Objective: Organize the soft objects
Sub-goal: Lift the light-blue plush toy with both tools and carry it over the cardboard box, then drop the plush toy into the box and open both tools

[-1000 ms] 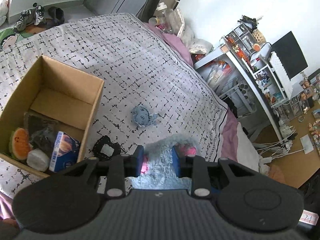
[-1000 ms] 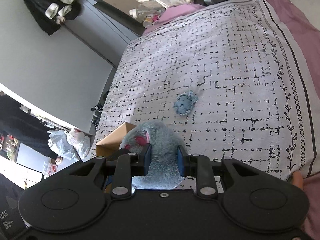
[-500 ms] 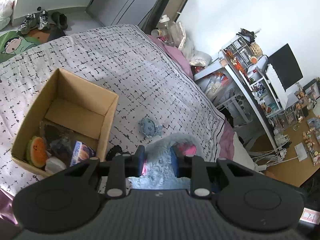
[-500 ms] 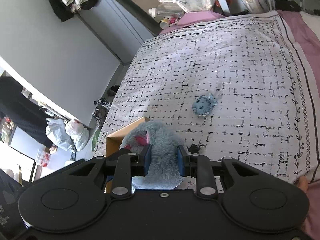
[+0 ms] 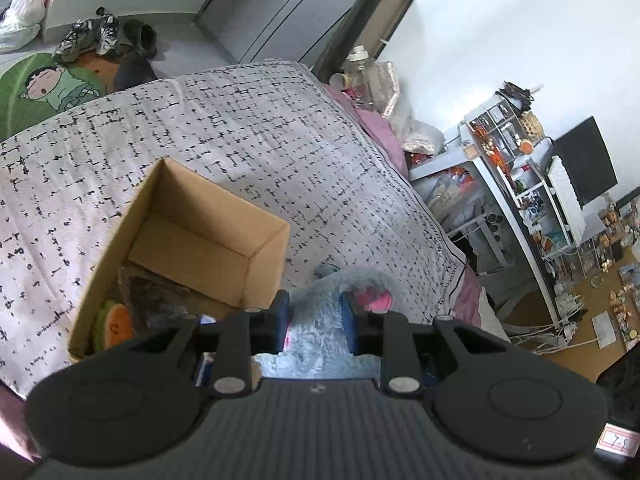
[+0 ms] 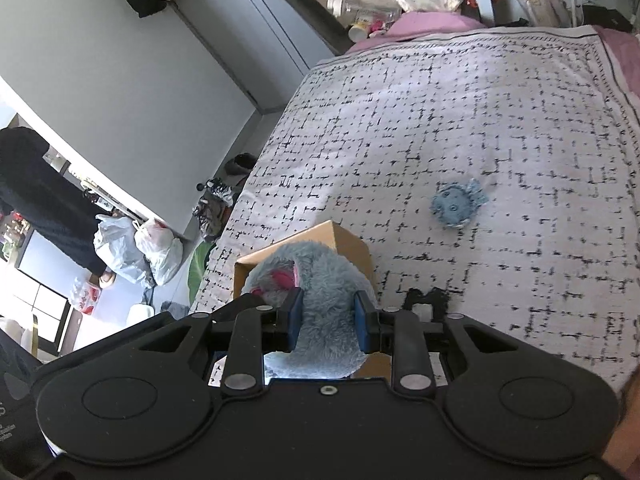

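Left wrist view: left gripper [image 5: 314, 318] is clamped on a fluffy blue plush toy [image 5: 320, 328], its blue pads [image 5: 282, 312] pressing into the fur on both sides; a pink patch of the toy shows just past the right-hand pad. The toy hangs beside the near right corner of an open cardboard box [image 5: 264, 268] that sits on a bed cover [image 5: 280, 152] printed with a black grid. Inside the box lie a watermelon-slice plush [image 5: 114, 326] and a dark soft item [image 5: 154, 296], packed at the near end. Shoes [image 5: 86, 34] stand on the floor beyond the bed, and cluttered shelves [image 5: 516, 168] fill the right.

Right wrist view: right gripper [image 6: 327, 316] is also closed tight on the same blue plush toy [image 6: 320, 292], which bulges up between the fingers, pink ear parts showing at its left. The toy is held above the cardboard box [image 6: 348, 242], hiding most of it. A small blue round plush [image 6: 456, 204] lies alone on the bed cover [image 6: 480, 100], well apart from the box. A black-edged flat item [image 6: 424, 300] lies just right of the box.
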Motion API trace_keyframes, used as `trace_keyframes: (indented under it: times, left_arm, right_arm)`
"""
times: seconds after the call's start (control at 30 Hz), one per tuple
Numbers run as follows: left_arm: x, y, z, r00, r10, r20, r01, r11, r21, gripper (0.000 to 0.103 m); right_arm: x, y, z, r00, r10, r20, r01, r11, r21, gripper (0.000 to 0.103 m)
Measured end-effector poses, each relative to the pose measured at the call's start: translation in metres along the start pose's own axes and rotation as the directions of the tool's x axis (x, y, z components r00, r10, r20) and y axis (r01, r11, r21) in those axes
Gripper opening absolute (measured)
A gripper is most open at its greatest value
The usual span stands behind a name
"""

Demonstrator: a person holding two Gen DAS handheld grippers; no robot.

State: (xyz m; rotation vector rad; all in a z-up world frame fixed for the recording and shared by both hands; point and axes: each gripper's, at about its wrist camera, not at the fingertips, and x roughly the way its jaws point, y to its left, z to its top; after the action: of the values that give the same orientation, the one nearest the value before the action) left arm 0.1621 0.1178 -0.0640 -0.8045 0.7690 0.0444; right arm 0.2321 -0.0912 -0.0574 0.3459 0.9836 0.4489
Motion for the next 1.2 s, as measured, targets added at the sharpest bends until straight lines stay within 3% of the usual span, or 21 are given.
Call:
trace_keyframes:
  times: [0.73,0.83,0.9,1.1,1.2]
  left_arm:
    - [0.044,0.081,0.061,0.992,0.127,-0.017,-0.128,0.989,-0.072,0.027]
    - [0.049,0.086,0.066,0.989,0.146,-0.016,-0.146,0.987,-0.070,0.028]
    - [0.051,0.087,0.068,0.985,0.171,-0.005,-0.171,0.983,-0.060,0.031]
    - [0.053,0.084,0.069,0.976,0.219,-0.010,-0.219,0.975,-0.047,0.034]
    - [0.048,0.077,0.068,0.975,0.223,-0.004,-0.223,0.974,-0.036,0.036]
  right_arm:
    - [0.117,0.038,0.011,0.995,0.061,-0.082,-0.062,0.998,-0.009,0.027]
    - [0.127,0.036,0.010,0.993,0.078,-0.087,-0.079,0.997,-0.002,0.034]
    - [0.128,0.031,0.010,0.993,0.077,-0.088,-0.076,0.997,0.012,0.047]
    - [0.116,0.027,0.010,0.997,0.029,-0.071,-0.031,0.999,-0.035,0.056]
    - [0.102,0.027,0.011,0.999,0.006,-0.042,-0.008,0.998,-0.058,0.071]
